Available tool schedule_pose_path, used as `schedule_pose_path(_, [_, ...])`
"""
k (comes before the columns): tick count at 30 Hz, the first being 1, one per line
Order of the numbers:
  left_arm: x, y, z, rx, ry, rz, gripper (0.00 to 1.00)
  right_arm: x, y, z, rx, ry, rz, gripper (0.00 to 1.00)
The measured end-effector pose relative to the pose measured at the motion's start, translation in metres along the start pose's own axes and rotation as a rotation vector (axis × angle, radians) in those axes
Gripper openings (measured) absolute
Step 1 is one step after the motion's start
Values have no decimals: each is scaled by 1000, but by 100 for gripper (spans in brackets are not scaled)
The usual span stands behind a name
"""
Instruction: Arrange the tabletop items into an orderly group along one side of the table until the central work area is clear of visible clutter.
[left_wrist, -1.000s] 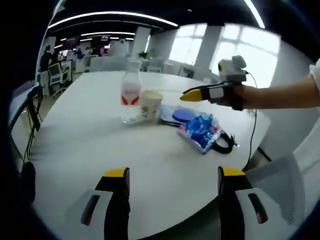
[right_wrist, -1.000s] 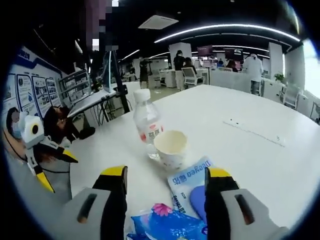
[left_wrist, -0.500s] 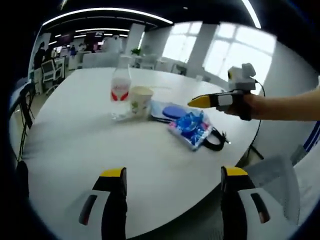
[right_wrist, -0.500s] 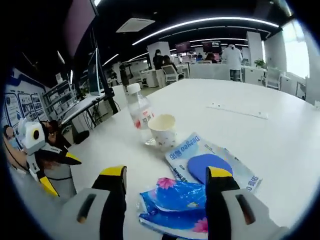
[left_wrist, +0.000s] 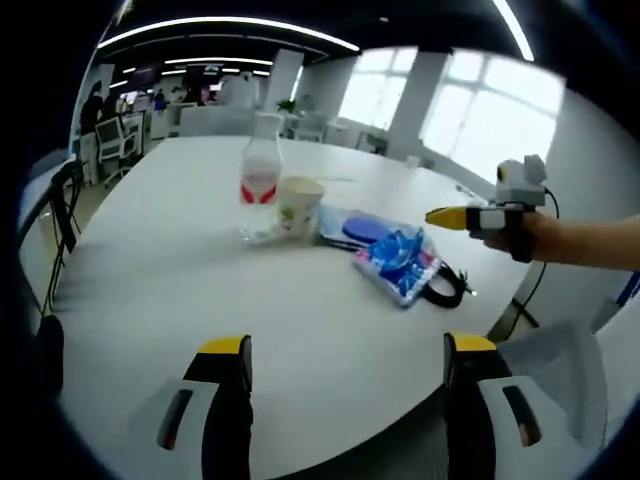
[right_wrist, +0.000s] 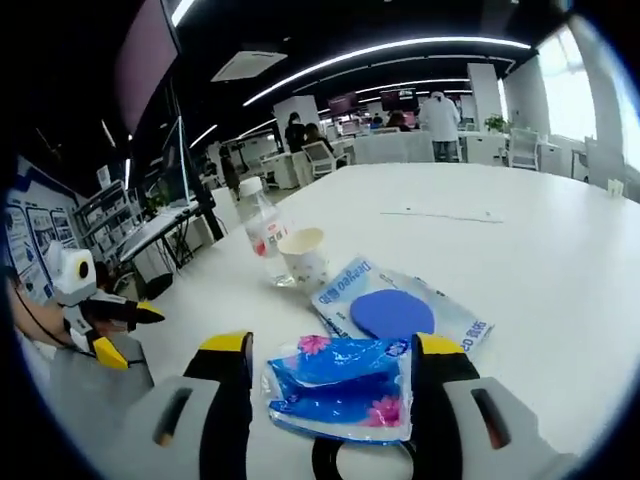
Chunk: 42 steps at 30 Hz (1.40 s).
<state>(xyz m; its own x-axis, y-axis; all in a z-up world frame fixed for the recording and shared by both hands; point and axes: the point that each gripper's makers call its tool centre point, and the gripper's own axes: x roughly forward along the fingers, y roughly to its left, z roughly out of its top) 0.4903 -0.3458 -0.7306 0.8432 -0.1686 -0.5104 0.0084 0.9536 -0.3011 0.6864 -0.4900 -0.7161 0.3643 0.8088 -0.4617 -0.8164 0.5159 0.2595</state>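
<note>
Left tongs (left_wrist: 342, 360) released, over bare desk (left_wrist: 180, 290). Right tongs (right_wrist: 328, 358) released, blue packet (right_wrist: 340, 400) between jaws, ungripped. Bottle (right_wrist: 259, 227) and cup (right_wrist: 303, 257) beyond.

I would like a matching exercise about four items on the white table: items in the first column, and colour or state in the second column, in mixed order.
Column one:
1. water bottle
2. paper cup
3. crinkled packet
4. round disc

Column two:
A. flat, solid blue, lying on a pale printed pouch
B. clear, with a red label and white cap
C. shiny blue with pink flowers
D. open-topped, pale, standing upright

Pairs: 1-B, 2-D, 3-C, 4-A
</note>
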Motion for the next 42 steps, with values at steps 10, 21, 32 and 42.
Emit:
schedule_pose_path(10, [-2,3,2,19,17,88,75,-38,-41,-16,24,25,20,62])
schedule_pose_path(21, [6,-1,13,41,30,110,75,-54,-79,-12,46,2,9,62])
schedule_pose_path(32, [24,-13,19,59,42,72,73,-65,-85,-18,67,-3,-7,62])
schedule_pose_path(42, [47,-42,39,102,-9,10,73,-72,-99,-24,72,-3,-9,61])
